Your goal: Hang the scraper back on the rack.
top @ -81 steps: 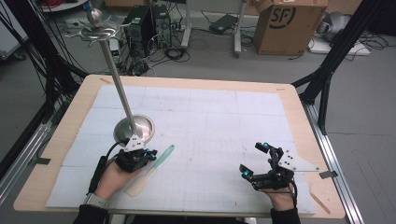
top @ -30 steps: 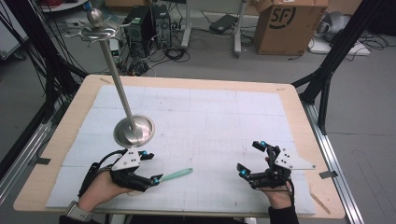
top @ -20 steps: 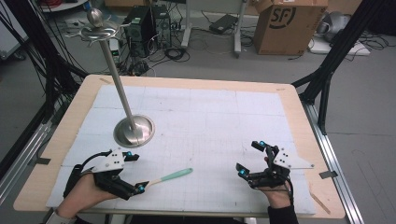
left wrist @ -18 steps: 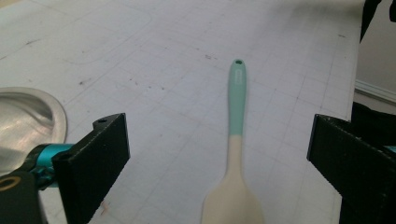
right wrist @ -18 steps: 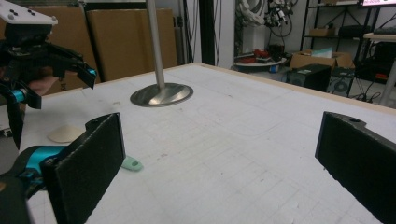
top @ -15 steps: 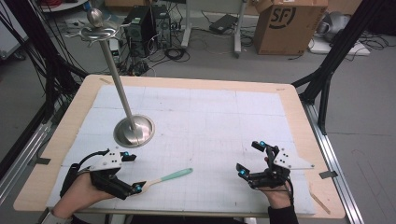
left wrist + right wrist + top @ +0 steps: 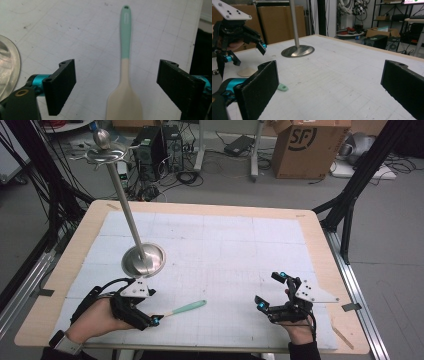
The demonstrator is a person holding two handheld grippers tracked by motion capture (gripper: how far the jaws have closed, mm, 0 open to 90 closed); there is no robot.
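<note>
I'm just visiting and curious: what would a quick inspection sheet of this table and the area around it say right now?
Surface: white gridded mat on a wooden table, lightly marked.
Job's things: spatula with mint handle, lying flat; metal stand with tall pole, upright.
Clutter: nothing seen.
Grippers: left tool open, jaws either side of the spatula's blade, apart from it; right tool open, holding nothing.
Cables: black lead trailing from the left tool.
Surroundings: cardboard box, computer tower, floor wiring.

Spatula (image 7: 125,72) — mint handle, cream blade — flat on the mat.
</note>
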